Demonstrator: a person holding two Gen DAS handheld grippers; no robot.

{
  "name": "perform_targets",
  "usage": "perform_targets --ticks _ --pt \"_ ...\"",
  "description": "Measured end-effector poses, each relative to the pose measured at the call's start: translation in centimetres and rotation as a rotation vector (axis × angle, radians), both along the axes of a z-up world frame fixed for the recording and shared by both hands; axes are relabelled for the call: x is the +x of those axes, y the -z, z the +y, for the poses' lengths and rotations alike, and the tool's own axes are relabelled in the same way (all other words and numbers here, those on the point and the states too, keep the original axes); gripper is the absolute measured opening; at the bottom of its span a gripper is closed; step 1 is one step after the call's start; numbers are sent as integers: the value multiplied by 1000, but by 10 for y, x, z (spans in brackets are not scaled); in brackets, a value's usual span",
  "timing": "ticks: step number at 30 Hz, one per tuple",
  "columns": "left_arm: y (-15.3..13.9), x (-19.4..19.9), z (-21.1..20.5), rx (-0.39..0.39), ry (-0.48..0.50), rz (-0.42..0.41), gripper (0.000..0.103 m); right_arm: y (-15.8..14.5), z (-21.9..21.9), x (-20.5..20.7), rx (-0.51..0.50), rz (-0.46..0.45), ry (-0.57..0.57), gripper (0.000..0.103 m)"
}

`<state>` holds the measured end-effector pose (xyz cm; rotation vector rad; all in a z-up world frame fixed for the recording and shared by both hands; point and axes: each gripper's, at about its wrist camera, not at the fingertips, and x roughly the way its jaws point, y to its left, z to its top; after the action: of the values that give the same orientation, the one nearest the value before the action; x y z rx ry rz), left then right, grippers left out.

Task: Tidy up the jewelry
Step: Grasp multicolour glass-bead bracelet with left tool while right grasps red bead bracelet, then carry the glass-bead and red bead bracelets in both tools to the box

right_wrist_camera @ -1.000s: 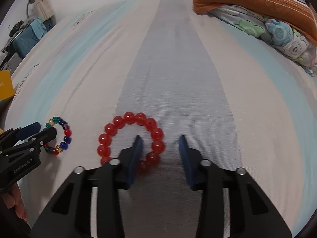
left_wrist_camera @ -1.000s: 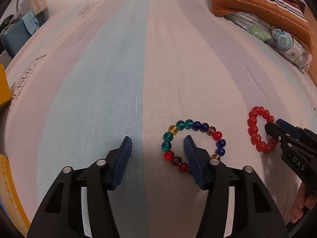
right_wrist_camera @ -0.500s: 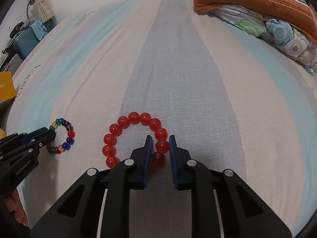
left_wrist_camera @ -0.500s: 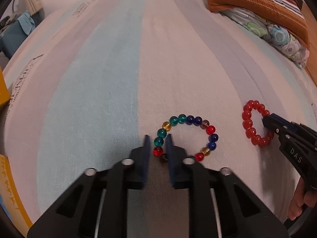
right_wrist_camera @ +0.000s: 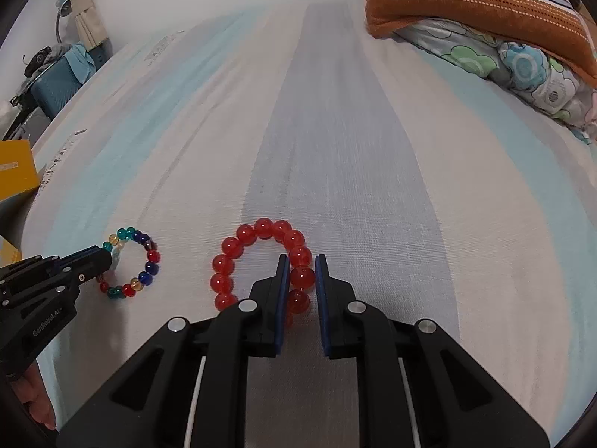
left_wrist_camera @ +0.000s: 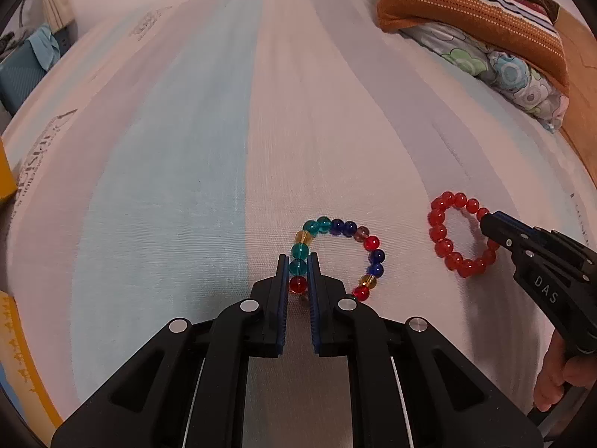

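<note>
Red bracelet [right_wrist_camera: 261, 265] clamped by right gripper [right_wrist_camera: 301, 261]; multicoloured bracelet [left_wrist_camera: 337, 257] pinched by left gripper [left_wrist_camera: 298, 261].

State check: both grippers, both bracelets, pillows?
left gripper: shut on multicolor bracelet, jaws pinching its left side
right gripper: shut on red bracelet, jaws pinching its right side
multicolor bracelet: flat on bedsheet, gripped
red bracelet: flat on bedsheet, gripped
pillows: stacked, far right

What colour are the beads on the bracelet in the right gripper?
All red, shiny and see-through. The red bracelet shows best in the right wrist view.
</note>
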<state>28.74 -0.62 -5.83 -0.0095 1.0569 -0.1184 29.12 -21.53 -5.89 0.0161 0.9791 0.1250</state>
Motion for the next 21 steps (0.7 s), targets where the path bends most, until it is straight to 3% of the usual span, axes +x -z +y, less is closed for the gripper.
perform_targets --ticks 21 --pt "-42 -28 -8 -16 19 -66 9 -37 8 -28 31 -65 -31 13"
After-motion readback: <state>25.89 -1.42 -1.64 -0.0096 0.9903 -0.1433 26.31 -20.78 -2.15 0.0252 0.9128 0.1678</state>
